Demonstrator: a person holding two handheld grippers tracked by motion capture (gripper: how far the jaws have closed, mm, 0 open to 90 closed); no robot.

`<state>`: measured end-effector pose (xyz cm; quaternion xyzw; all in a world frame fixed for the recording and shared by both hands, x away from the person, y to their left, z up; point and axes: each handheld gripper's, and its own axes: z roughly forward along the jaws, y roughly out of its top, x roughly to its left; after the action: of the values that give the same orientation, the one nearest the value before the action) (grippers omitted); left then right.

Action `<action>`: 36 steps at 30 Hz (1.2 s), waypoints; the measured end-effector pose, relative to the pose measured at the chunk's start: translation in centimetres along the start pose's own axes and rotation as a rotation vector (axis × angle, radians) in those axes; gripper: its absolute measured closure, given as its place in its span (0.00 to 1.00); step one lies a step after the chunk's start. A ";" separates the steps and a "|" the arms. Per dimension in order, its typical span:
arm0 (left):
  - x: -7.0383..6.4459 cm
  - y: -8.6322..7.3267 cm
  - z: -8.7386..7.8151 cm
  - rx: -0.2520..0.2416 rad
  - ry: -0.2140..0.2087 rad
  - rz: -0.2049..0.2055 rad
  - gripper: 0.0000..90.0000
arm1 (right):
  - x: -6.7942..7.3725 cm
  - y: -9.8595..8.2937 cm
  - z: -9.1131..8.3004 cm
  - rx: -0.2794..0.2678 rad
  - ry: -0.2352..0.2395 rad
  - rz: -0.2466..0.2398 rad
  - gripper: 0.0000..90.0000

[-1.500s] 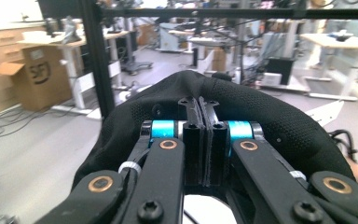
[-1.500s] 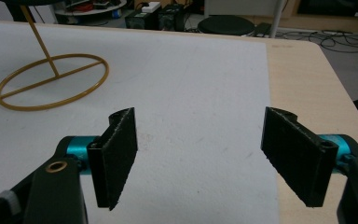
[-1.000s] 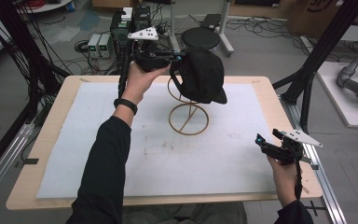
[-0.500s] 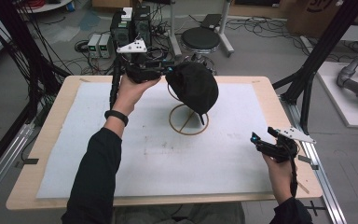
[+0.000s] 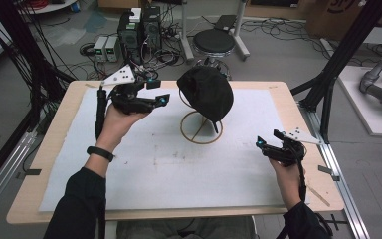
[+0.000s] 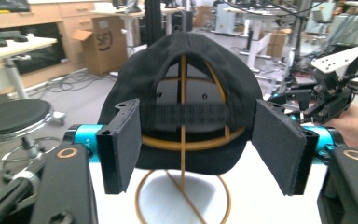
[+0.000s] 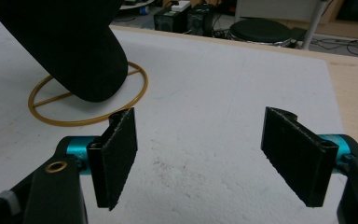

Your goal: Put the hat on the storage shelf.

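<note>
Leftmost, the left tool (image 5: 164, 98) hovers with jaws apart just beside a black cap (image 5: 206, 93), which sits on a wire stand (image 5: 200, 130) mid-desk (image 5: 59, 164). Far right, the right tool (image 5: 259, 144) rests low, jaws apart, empty.

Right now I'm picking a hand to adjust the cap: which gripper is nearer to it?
Left. The left gripper is just beside the black cap; the right gripper sits further off, near the table's right edge.

Wooden table (image 5: 298, 107) — white mat (image 5: 154, 164) — gold wire stand (image 5: 200, 130) on top
</note>
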<state>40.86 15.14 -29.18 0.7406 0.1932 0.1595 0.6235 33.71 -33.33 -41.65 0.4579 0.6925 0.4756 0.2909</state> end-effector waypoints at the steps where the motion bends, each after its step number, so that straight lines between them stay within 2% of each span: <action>1: -0.2 -0.3 -0.5 0.003 0.007 0.004 0.36 | 0.1 0.0 0.1 -0.001 0.004 -0.005 0.29; 7: -2.2 -2.4 -3.5 0.012 0.057 0.023 0.33 | 0.4 0.2 0.6 -0.003 0.024 -0.009 0.29; 9: -3.2 -3.7 -4.7 0.004 0.074 0.016 0.31 | 0.5 0.3 0.7 -0.004 0.031 -0.009 0.29; 11: -3.5 -4.1 -5.1 0.007 0.076 0.017 0.31 | 0.6 0.3 0.7 -0.003 0.033 -0.012 0.29; 12: -4.1 -5.1 -5.7 0.004 0.092 0.013 0.30 | 0.6 0.3 0.7 -0.005 0.034 -0.011 0.29; 15: -4.6 -6.8 -6.5 0.010 0.109 -0.007 0.29 | 0.7 0.3 0.7 -0.003 0.034 -0.015 0.29; 17: -4.6 -7.9 -6.7 0.027 0.114 -0.015 0.27 | 0.7 0.3 0.6 -0.005 0.034 -0.011 0.28; 18: -4.6 -7.9 -6.7 0.027 0.114 -0.015 0.27 | 0.7 0.3 0.6 -0.007 0.034 -0.014 0.28; 19: -4.4 -8.4 -6.8 0.049 0.131 -0.042 0.25 | 0.7 0.3 0.6 -0.007 0.035 -0.016 0.28; 21: -4.4 -9.0 -7.1 0.032 0.130 -0.056 0.23 | 0.7 0.2 0.5 -0.007 0.036 -0.014 0.28; 22: -4.4 -9.0 -7.1 0.032 0.130 -0.056 0.23 | 0.8 0.2 0.5 -0.009 0.037 -0.014 0.28; 23: -4.3 -9.3 -7.1 0.062 0.138 -0.053 0.23 | 0.8 0.2 0.5 -0.007 0.041 -0.008 0.28; 24: -4.3 -9.5 -7.1 0.067 0.139 -0.054 0.23 | 0.8 0.2 0.5 -0.007 0.040 -0.011 0.28; 29: -4.0 -10.5 -7.2 0.076 0.159 -0.061 0.23 | 0.8 0.0 0.4 -0.008 0.044 -0.014 0.26; 31: -3.9 -10.7 -7.1 0.076 0.154 -0.075 0.21 | 0.8 -0.1 0.4 -0.002 0.048 -0.007 0.25; 36: -3.4 -11.5 -6.6 0.107 0.162 -0.085 0.21 | 0.5 -0.3 0.4 0.001 0.041 -0.012 0.24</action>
<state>33.73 20.86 -39.32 0.7486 0.2825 0.1814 0.5717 33.74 -32.71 -42.03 0.4441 0.7012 0.4828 0.2794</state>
